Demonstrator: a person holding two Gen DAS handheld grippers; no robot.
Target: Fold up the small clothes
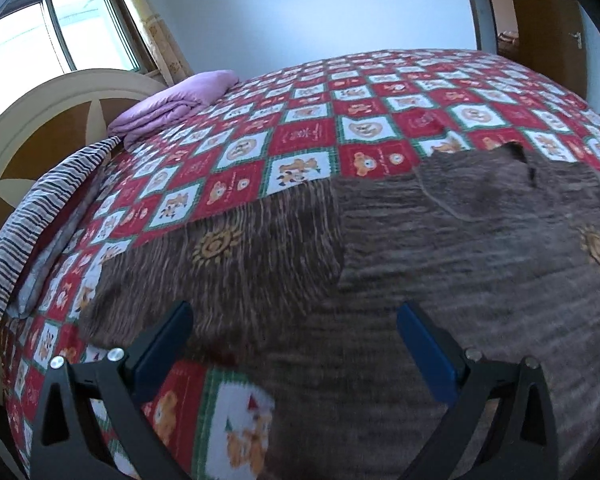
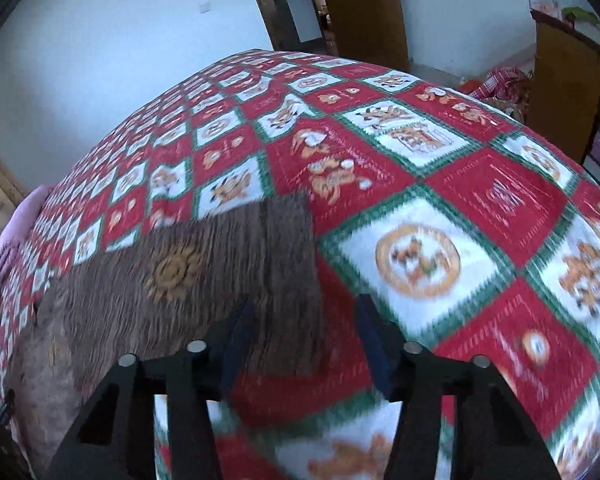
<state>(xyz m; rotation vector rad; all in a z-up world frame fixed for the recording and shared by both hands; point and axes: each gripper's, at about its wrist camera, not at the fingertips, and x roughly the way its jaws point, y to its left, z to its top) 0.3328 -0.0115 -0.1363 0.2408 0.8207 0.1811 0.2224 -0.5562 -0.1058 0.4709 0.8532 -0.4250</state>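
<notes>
A brown striped garment (image 1: 400,248) with yellow sun motifs lies flat on the red, white and green checked bedspread (image 1: 300,128). My left gripper (image 1: 296,320) is open and empty, its blue pads wide apart just above the garment's near part. In the right wrist view the garment (image 2: 204,272) lies to the left, with a sleeve or leg end reaching toward the middle. My right gripper (image 2: 304,320) is open and empty, straddling the garment's right edge just above the bedspread (image 2: 440,200).
A folded purple quilt (image 1: 176,104) and a striped pillow (image 1: 40,216) lie by the headboard (image 1: 32,132) at the left. A window (image 1: 52,32) is behind. A wooden door (image 2: 360,8) and a cabinet (image 2: 568,84) stand beyond the bed's far right.
</notes>
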